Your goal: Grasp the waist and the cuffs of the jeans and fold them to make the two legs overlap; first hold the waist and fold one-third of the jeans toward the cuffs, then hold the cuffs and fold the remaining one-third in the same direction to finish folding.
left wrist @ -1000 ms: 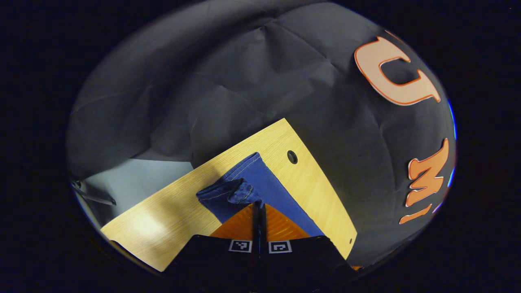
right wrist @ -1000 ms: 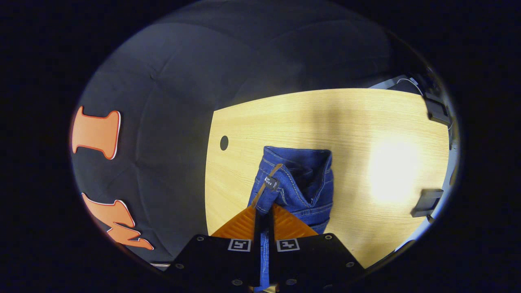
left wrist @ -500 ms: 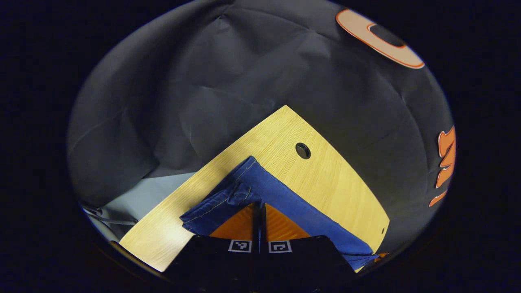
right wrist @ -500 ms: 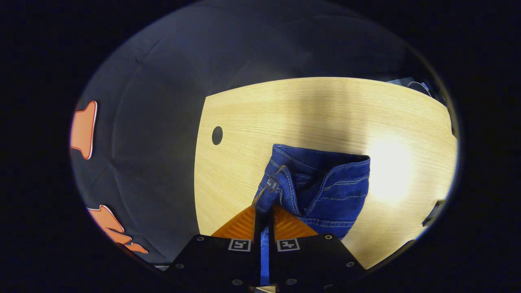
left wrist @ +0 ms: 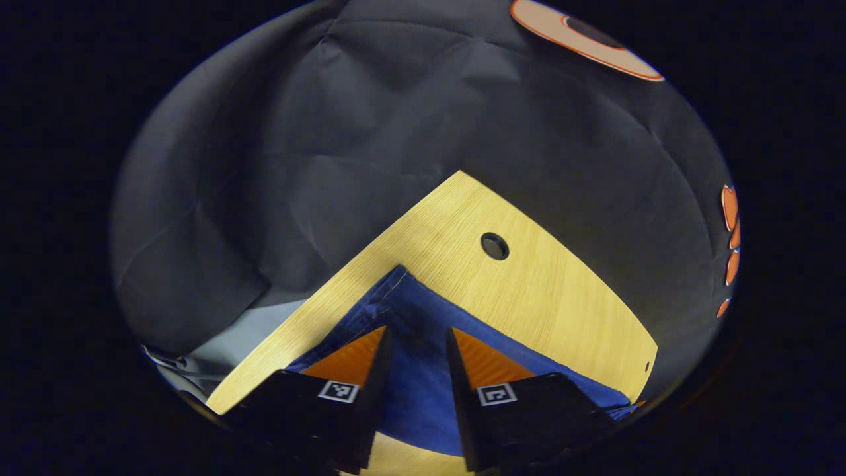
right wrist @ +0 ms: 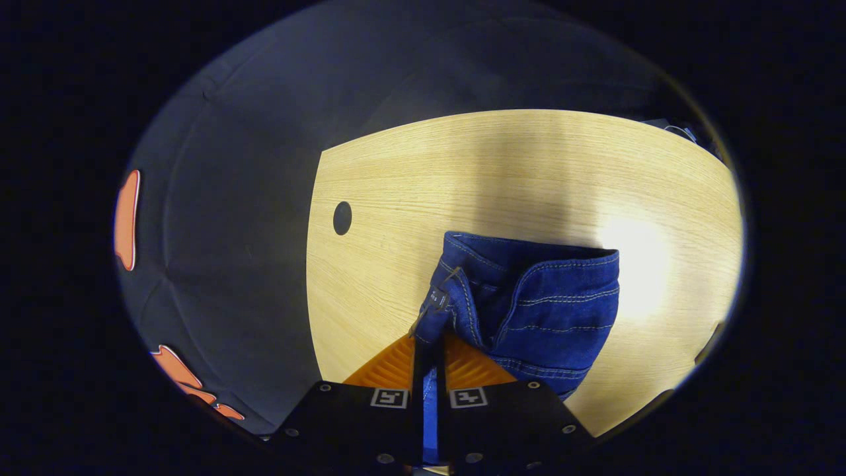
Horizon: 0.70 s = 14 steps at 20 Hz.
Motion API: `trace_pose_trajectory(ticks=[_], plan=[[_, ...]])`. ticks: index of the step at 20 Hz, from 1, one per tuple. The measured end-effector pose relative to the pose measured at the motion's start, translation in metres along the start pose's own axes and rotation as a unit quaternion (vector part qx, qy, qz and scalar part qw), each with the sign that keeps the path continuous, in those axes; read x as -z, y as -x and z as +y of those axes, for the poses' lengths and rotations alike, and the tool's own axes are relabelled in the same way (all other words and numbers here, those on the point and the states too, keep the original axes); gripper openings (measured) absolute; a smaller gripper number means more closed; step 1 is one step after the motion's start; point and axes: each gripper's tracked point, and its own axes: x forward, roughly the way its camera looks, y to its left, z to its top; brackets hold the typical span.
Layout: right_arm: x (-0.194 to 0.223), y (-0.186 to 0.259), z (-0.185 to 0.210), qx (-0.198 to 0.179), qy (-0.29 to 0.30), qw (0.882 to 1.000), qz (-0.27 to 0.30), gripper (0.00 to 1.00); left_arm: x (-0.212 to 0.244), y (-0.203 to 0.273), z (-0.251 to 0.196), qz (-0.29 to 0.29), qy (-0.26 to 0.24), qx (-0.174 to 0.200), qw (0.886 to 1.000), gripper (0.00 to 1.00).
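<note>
Two hand-held grippers work the same pair of jeans (right wrist: 529, 311) on the pale wooden worktop (right wrist: 502, 172), and they stand in different states. In the left gripper view the left hand-held gripper (left wrist: 416, 344) has its fingers spread apart over the cuff end (left wrist: 403, 297), which lies flat on the worktop near the small round hole (left wrist: 494, 246); nothing is pinched between them. In the right gripper view the right hand-held gripper (right wrist: 429, 350) is clamped on a fold of denim at the waist (right wrist: 456, 311), by the belt loop and its small tag, while the waistband beside it bunches up and rests on the wood. Judging by this, the lengthwise fold that lays one leg over the other looks finished at the cuff end and not yet let go at the waist. The step in hand is probably the settling of that first fold. Next, the waist end would need a grip from both hand-held grippers, so that a third of the length can be carried toward the cuffs with the edges level and the layers not sliding apart.
</note>
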Motion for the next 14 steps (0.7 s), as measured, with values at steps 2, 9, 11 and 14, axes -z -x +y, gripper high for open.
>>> trace_pose_trajectory(ticks=[2,9,11,14], plan=[[-0.001,0.003,0.004,-0.008,0.002,1.000,-0.006,0.19,0.003,0.003,-0.005,0.004,-0.005,0.008,1.000,0.73],[-0.001,0.036,0.005,-0.025,0.037,0.998,-0.042,0.59,-0.006,0.033,-0.016,-0.018,-0.021,0.022,0.999,0.97],[0.005,0.047,-0.002,-0.017,0.055,0.997,-0.051,0.78,-0.011,0.050,-0.020,-0.027,-0.045,0.030,0.998,0.98],[0.018,0.067,-0.009,-0.021,0.088,0.993,-0.075,0.87,-0.020,0.076,-0.036,-0.058,-0.095,0.050,0.993,0.98]])
